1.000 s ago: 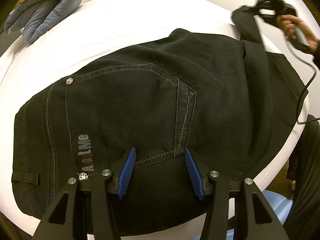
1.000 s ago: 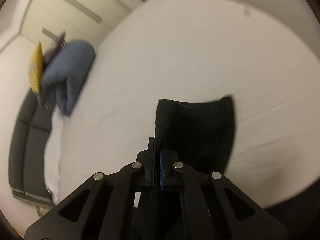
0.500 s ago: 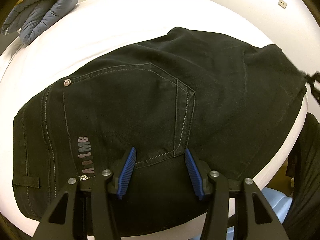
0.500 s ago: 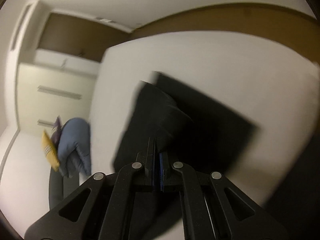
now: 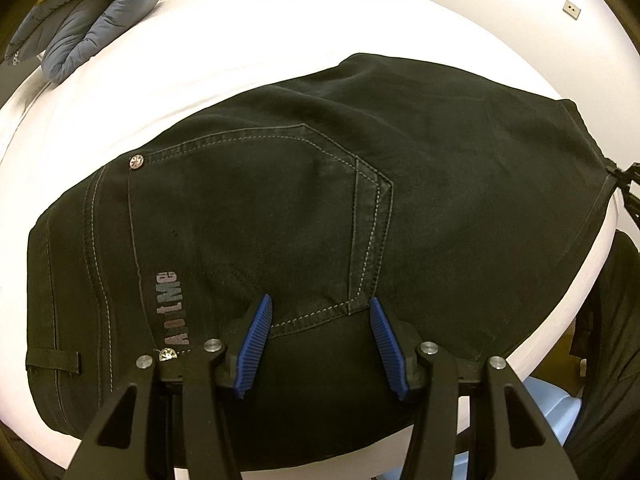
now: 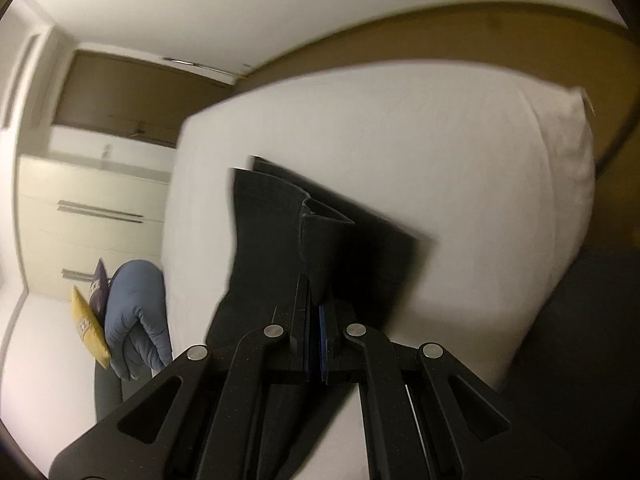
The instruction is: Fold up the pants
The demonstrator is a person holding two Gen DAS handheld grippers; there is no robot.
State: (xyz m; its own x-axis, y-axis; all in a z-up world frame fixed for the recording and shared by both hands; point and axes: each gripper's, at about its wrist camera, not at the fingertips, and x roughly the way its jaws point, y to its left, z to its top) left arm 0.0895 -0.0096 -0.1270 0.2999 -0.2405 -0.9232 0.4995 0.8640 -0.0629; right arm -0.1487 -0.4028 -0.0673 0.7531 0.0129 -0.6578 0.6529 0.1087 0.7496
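Pants (image 5: 280, 208) hem, prob. in right gripper (image 6: 316, 316)

You had a white bed (image 5: 280, 40) as the surface; the black pants (image 5: 280, 208) lay flat across it, and a folded blue-grey quilt (image 5: 88, 12) sat at its far edge.

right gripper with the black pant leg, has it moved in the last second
Yes. The right gripper, shut on the black pant leg, swung away: the folded blue quilt slid from upper left to lower left of its view.
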